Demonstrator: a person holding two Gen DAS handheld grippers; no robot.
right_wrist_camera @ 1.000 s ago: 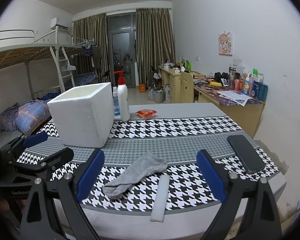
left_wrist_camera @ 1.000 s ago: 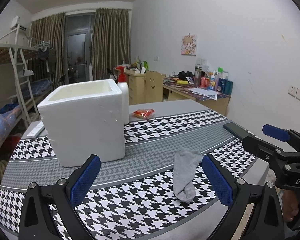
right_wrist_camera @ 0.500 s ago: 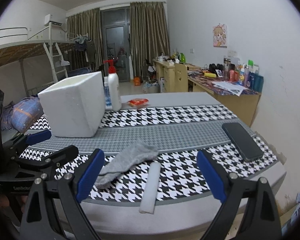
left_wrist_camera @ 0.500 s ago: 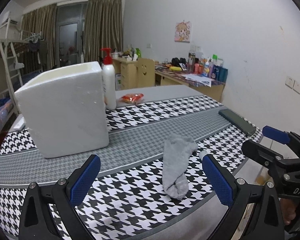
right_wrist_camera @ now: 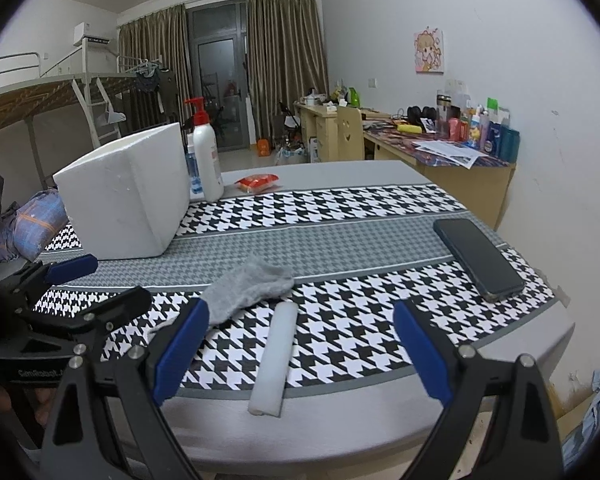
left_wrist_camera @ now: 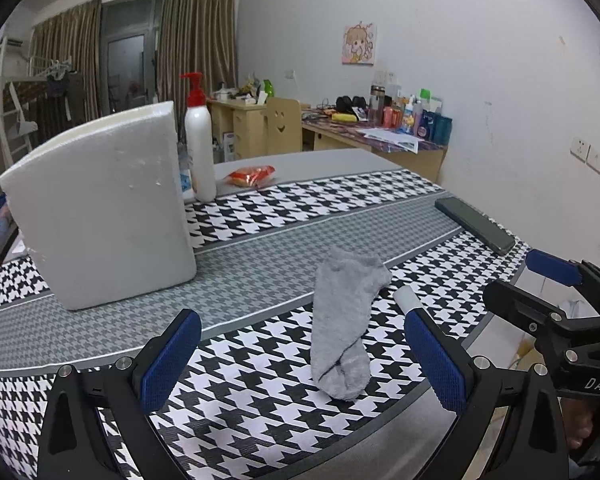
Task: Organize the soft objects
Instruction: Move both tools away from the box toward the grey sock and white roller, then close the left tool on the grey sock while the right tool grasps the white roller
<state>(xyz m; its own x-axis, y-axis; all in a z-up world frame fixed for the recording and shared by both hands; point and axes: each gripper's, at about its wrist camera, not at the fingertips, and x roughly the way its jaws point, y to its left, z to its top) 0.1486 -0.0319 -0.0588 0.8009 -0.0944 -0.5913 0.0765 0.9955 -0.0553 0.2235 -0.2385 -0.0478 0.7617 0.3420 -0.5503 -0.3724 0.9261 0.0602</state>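
Lying near the front edge of the table (right_wrist_camera: 380, 248), the gray sock (left_wrist_camera: 346, 320) touches the white foam roll (right_wrist_camera: 274, 360).
Left gripper (left_wrist_camera: 300, 360) and right gripper (right_wrist_camera: 300, 354) hover with jaws wide open, holding nothing; the foam box (left_wrist_camera: 100, 208) stands toward the table's left edge.

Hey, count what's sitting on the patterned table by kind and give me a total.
Sock: 1
White roll: 1
Foam box: 1
Pump bottle: 1
Red packet: 1
Phone: 1
Total: 6
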